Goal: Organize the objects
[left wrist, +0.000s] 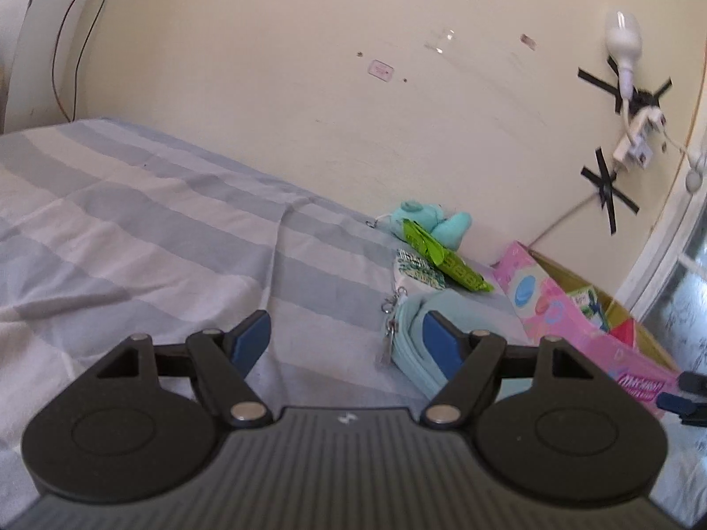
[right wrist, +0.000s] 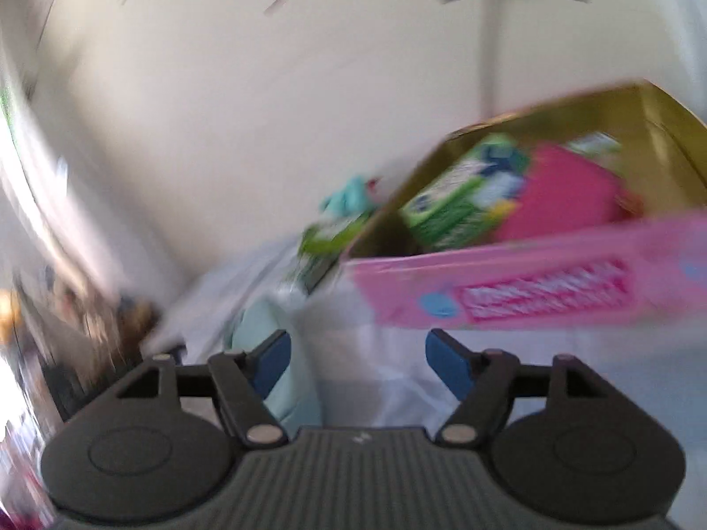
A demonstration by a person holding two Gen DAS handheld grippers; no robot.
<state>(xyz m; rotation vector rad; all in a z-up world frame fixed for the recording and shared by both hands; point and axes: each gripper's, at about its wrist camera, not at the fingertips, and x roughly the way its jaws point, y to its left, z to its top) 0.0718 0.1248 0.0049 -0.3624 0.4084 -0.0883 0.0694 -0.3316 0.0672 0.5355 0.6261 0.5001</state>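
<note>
While the pink box (right wrist: 508, 282) sits by the wall to collect items, both grippers, left (left wrist: 344, 340) and right (right wrist: 358, 362), stand wide and empty; the pouch (left wrist: 415, 331) lies beside it, unpacked.

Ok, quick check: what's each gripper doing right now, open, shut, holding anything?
Left gripper: open, holding nothing; bedsheet shows between its fingers.
Right gripper: open, holding nothing, in front of the pink box.
</note>
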